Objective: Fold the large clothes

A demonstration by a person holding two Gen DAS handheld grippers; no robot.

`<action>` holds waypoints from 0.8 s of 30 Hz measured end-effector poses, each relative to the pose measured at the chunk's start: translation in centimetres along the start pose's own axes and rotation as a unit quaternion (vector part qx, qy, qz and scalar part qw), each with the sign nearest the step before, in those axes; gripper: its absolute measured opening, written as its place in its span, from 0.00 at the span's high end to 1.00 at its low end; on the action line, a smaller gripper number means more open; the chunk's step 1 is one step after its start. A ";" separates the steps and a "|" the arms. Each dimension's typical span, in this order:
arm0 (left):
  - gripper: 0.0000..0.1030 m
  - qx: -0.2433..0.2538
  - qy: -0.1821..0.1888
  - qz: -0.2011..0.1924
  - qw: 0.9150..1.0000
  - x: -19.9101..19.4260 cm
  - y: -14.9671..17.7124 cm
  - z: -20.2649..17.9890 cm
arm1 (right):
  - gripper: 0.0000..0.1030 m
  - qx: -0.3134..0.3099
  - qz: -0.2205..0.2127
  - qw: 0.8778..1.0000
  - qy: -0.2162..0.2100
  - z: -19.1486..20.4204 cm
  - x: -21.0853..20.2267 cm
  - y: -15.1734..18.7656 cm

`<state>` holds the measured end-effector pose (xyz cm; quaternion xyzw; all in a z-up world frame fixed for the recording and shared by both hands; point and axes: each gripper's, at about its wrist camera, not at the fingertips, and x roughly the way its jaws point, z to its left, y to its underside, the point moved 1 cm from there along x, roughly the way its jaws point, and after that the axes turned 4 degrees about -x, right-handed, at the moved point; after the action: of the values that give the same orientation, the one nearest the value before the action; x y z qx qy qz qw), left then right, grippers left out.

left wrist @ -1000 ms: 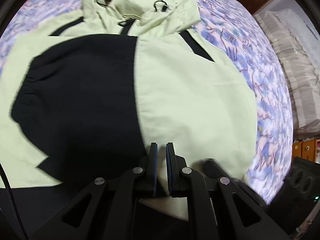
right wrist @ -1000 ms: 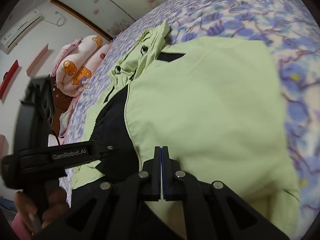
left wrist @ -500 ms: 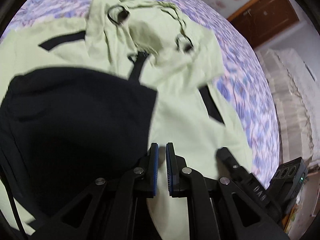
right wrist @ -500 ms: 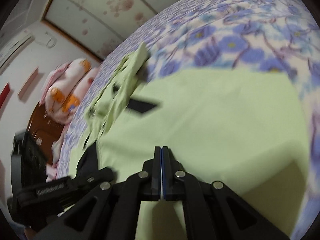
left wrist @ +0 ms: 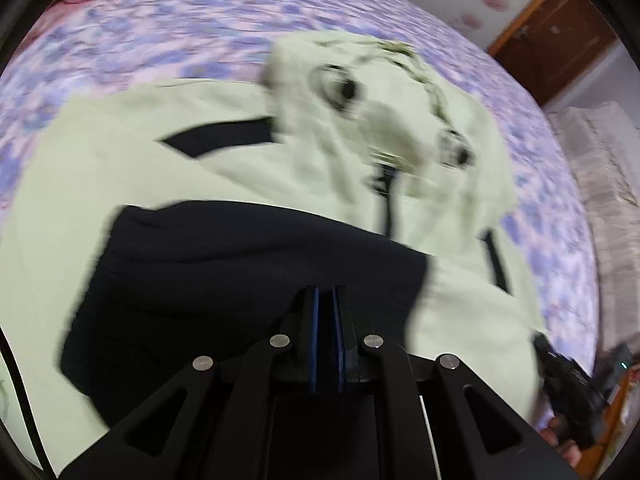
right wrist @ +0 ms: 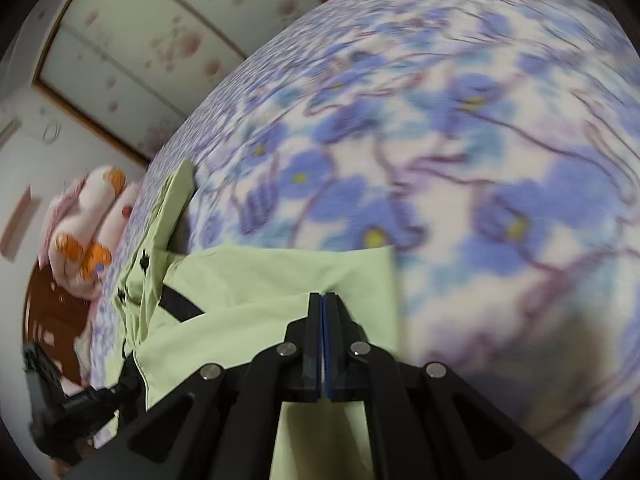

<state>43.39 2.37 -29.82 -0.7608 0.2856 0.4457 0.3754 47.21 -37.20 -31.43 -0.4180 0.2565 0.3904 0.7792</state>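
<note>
pale green jacket [left wrist: 120,152] hem has travelled up toward the hood [left wrist: 384,92] – both grippers, left [left wrist: 326,300] and right [right wrist: 324,304], clamped on cloth – fold nearly laid.

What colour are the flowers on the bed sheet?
Blue flowers with yellow centres, clearest in the right wrist view.

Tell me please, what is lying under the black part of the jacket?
The black panel lies folded over the light green jacket, whose green body shows around it, on the flowered bedspread. What sits directly beneath the black fabric is covered and cannot be seen.
</note>
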 end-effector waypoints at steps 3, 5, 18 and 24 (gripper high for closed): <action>0.94 -0.023 -0.008 -0.011 1.000 -0.2 -0.7 2.7 | 1.00 0.004 -0.002 1.000 0.028 -1.3 -1.1 0.1; 0.94 -0.038 -0.029 -0.026 0.999 -0.6 -1.2 4.1 | 1.00 0.007 -0.002 0.999 0.037 -1.7 -1.7 0.2; 0.94 0.034 -0.156 -0.038 0.986 -0.8 -0.1 2.5 | 1.00 0.039 0.019 0.996 0.072 -3.0 -4.3 1.5; 0.94 0.032 -0.131 0.004 0.991 -3.1 3.4 2.4 | 1.00 0.079 0.062 0.992 0.071 -2.7 -6.1 3.7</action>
<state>38.30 2.83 -28.92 -0.6823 0.2515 0.5333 0.4322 40.49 -40.64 -30.11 -0.3652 0.3664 0.3855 0.7640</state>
